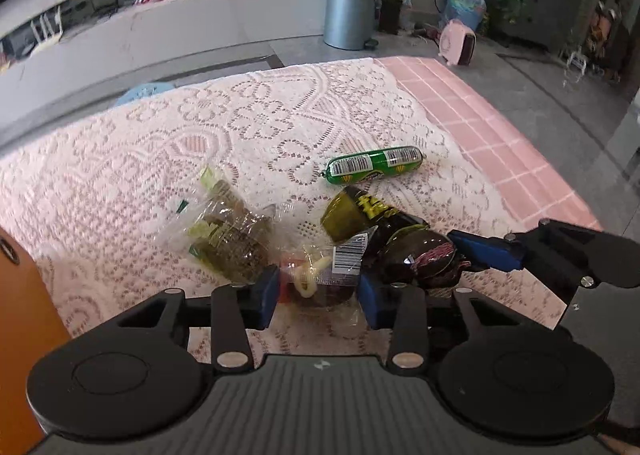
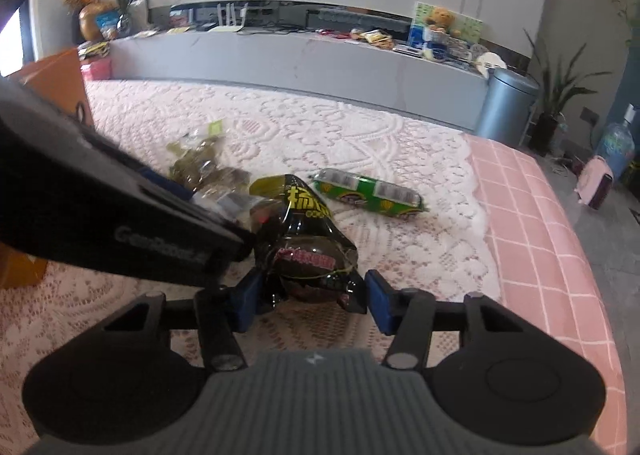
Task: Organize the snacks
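Several snacks lie on a lace-covered table [image 1: 160, 143]. My left gripper [image 1: 318, 289] is open, its blue pads on either side of a clear packet with a pale ring snack [image 1: 310, 279]. A clear bag of green-brown snacks [image 1: 228, 239] lies just left and beyond. My right gripper [image 2: 312, 299] is open around the near end of a dark, shiny snack bag with yellow print [image 2: 304, 239]; this bag also shows in the left wrist view [image 1: 384, 231]. A green sausage stick [image 1: 374, 165] lies farther back, also seen in the right wrist view [image 2: 368, 193].
An orange box [image 1: 20, 295] stands at the table's left edge, seen also in the right wrist view [image 2: 60, 75]. The pink checked cloth [image 1: 480, 127] shows bare on the table's right side. A grey bin [image 1: 350, 9] and a long white counter [image 1: 180, 27] stand beyond the table.
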The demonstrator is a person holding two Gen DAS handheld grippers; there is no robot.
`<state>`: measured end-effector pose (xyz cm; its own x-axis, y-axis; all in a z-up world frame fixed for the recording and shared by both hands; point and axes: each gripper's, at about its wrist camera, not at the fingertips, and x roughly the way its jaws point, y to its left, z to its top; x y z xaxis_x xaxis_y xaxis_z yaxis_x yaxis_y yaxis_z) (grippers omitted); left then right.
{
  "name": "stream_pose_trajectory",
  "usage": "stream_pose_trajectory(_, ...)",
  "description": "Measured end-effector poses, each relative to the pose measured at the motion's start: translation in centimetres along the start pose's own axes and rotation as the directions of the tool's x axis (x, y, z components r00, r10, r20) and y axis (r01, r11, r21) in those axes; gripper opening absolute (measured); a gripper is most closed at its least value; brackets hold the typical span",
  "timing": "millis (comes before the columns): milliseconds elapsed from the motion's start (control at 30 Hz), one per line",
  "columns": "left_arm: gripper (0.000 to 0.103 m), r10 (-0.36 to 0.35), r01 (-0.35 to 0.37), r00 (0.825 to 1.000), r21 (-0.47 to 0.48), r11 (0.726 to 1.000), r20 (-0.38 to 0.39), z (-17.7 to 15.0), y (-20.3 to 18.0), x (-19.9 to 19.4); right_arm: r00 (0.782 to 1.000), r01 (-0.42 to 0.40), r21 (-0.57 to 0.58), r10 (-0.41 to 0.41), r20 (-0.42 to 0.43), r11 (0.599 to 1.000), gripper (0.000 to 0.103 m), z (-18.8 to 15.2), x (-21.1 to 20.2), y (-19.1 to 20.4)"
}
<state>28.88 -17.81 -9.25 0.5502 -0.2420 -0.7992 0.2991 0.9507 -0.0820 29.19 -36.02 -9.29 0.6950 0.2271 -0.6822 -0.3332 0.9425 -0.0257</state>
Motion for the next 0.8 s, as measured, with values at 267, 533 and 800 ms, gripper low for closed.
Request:
stream_pose_trajectory(267, 0.045, -0.026, 0.031, 0.993, -0.045, 0.999, 0.111, -0.4, -0.1, -4.5, 0.999, 0.020, 0.079, -0.024, 0.049, 0.997, 0.051, 0.2, -2.4, -0.9)
stream_pose_trajectory(533, 0.045, -0.026, 0.039, 0.976, -0.055, 0.998, 0.218, -1.6, -0.4, -11.1, 0.991, 0.057, 0.084, -0.067, 0.114, 0.995, 0.051, 0.0, -7.2, 0.5)
stream_pose_trajectory(800, 0.045, -0.074, 0.097, 0.978, -0.110, 0.989, 0.197, -3.7, 3.1, -15.9, 0.978, -0.016, 0.222, -0.030, 0.205, 0.975, 0.051, -0.1, -12.7, 3.7)
